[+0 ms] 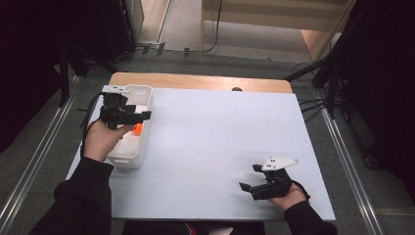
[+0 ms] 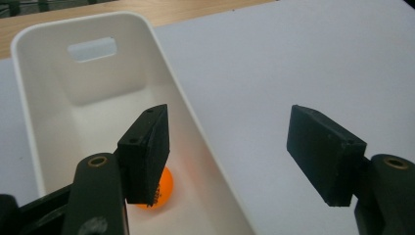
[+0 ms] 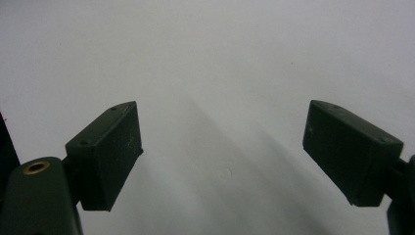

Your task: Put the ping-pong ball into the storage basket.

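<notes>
A white plastic bin (image 1: 139, 95) stands at the table's left edge, and an orange ball (image 1: 138, 129) lies inside it. In the left gripper view the ball (image 2: 164, 188) rests on the bin's floor, partly behind one jaw, with the bin's rim (image 2: 181, 98) running between the jaws. My left gripper (image 1: 133, 116) hovers over the bin, open and holding nothing. My right gripper (image 1: 247, 177) is open near the table's front right, low over the bare white surface (image 3: 220, 73).
The white table top (image 1: 220, 132) has a wooden strip (image 1: 195, 81) along its far edge. Beyond the table lie grey floor, cables and dark stands. A metal rail runs along each side of the table.
</notes>
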